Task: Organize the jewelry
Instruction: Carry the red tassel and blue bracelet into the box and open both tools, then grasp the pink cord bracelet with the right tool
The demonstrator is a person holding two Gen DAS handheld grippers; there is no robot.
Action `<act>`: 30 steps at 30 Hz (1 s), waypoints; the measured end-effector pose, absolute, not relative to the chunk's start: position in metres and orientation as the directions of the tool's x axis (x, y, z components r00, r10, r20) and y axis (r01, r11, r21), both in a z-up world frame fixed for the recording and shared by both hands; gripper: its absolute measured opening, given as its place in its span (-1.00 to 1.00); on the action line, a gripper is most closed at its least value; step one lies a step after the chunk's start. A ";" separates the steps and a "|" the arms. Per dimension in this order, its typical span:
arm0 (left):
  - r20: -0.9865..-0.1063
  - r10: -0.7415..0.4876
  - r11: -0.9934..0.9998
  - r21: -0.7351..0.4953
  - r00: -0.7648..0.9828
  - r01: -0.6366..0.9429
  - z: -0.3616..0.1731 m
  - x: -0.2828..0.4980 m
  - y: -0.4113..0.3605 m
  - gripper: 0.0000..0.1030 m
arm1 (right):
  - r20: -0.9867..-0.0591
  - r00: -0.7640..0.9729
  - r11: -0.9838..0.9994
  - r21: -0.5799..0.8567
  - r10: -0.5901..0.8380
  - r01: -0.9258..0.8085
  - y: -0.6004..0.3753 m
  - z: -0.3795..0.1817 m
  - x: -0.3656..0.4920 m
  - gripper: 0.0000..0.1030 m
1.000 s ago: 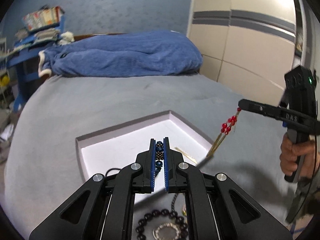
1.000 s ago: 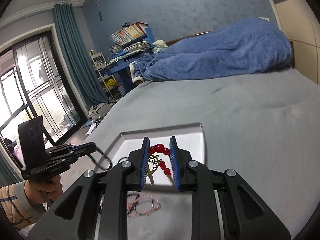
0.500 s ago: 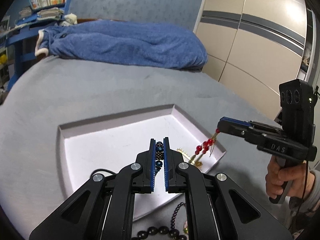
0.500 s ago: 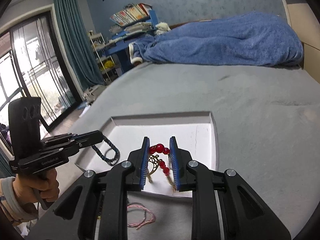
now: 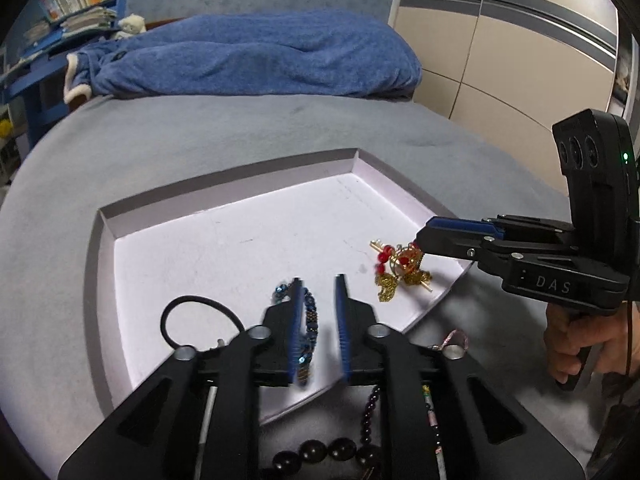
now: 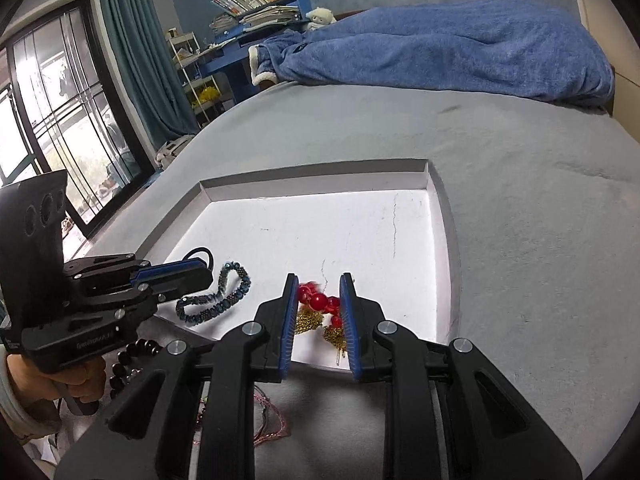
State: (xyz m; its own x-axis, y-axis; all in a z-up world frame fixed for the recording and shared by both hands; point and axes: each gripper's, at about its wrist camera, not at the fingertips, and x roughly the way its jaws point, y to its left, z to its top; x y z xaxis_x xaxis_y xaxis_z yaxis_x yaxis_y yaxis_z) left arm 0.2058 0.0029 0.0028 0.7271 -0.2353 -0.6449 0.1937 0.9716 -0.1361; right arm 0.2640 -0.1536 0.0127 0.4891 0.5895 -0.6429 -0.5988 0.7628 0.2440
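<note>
In the left wrist view my left gripper is opening over the white tray on the bed. The blue bracelet lies on the tray floor between the jaws, close to the left pad; I judge that it is released, not pressed. At the right, my right gripper has its tip at the red and gold piece, which rests in the tray near the right wall. On this gripper's side I read "DAS". A black band lies in the tray, and dark beads wait on the bed under my gripper.

In the right wrist view the right gripper has the red piece between its pads; the beads seem to touch both, so I believe it holds lightly. The bracelet lies beside the left gripper. Its label is too blurred to read.

The risk: when I lift, a gold chain or the bracelet may catch on a ribbed pad and come out of the tray.
</note>
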 end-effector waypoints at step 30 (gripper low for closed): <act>-0.576 -0.038 0.996 -0.085 0.816 -0.013 -0.005 0.079 0.022 0.61 | -0.581 0.499 0.729 0.265 0.643 -0.631 -0.197 0.003 0.163 0.18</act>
